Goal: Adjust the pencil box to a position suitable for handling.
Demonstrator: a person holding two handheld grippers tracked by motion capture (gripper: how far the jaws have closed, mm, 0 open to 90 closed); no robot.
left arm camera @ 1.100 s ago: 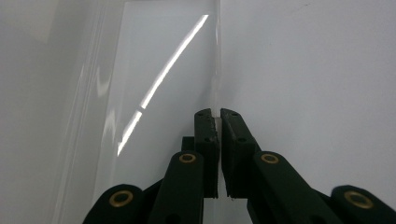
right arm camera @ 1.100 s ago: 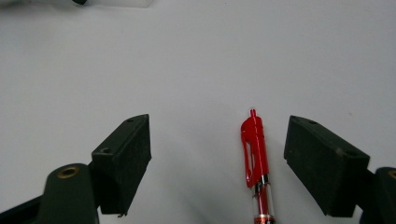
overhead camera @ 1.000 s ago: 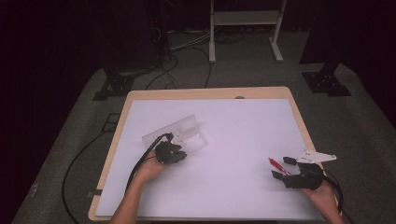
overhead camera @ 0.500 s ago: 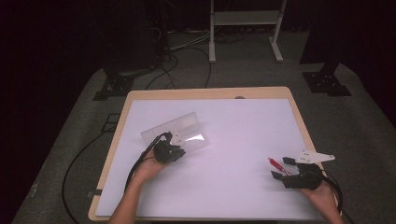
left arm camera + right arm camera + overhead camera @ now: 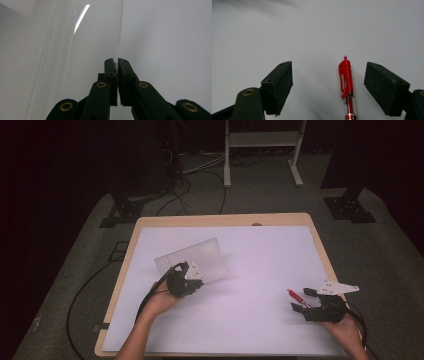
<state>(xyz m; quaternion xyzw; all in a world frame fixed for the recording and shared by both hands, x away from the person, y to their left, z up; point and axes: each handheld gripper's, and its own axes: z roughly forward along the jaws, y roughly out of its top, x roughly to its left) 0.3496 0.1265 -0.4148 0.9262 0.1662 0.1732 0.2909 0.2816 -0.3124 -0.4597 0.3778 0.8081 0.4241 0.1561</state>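
left tongs [image 5: 192, 281]: jaws pinched together (hand low at table) | right tongs [image 5: 303, 300]: jaws spread wide

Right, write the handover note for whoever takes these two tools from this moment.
Left tool: jaws shut on the near edge of the clear plastic case, which is tilted up off the white table.
Right tool: jaws open, the red pen lying flat on the table between them, not touching either jaw.
Done: case gripped and raised.
Left: close on the pen and lift it; it probably goes to the case. Keep the left grip steady, since the hold is on a thin edge.
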